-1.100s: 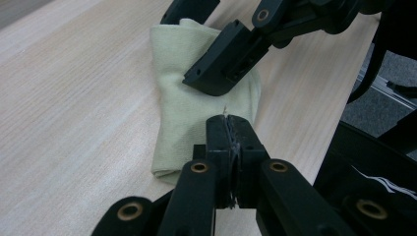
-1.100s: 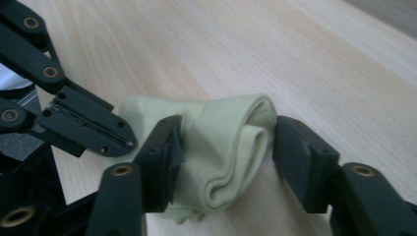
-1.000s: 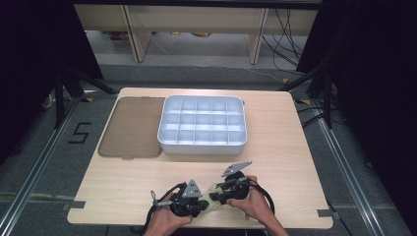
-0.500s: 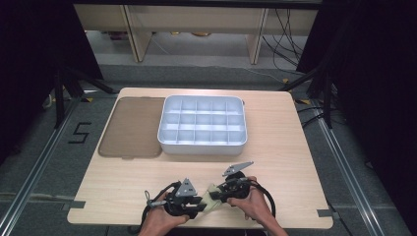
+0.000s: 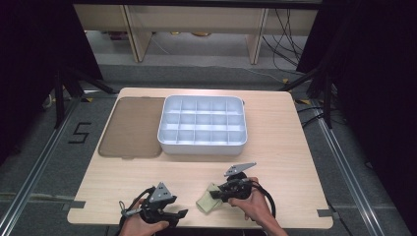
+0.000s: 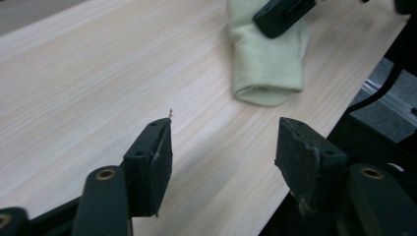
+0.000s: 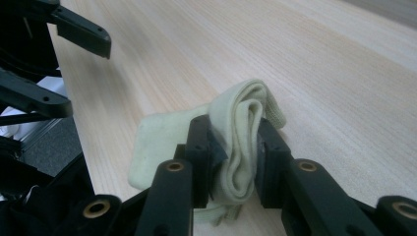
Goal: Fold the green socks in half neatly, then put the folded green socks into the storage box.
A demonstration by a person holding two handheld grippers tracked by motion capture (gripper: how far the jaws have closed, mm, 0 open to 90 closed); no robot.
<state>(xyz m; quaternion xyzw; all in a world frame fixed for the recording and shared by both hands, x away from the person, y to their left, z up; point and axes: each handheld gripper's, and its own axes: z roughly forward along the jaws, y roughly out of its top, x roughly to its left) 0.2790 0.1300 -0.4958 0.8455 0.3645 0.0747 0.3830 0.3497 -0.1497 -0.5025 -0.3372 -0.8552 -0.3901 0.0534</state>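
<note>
The left gripper (image 5: 181,215) is backing away toward seven o'clock, jaws wide and empty, having let go of the pale green sock (image 5: 207,202). The right gripper (image 7: 235,147) is pinching the sock's folded cuff (near table (image 5: 295,162) edge, six o'clock), probably readying transfer to the compartment tray (image 5: 202,143).

The high view looks forward and down on the whole desk (image 5: 275,162). Both gripper views sit low and close, sharing the pale sock (image 6: 268,64) at its near edge.

sock (image 7: 246,142): soft knit cloth | table (image 5: 295,162): matt pale wood
</note>
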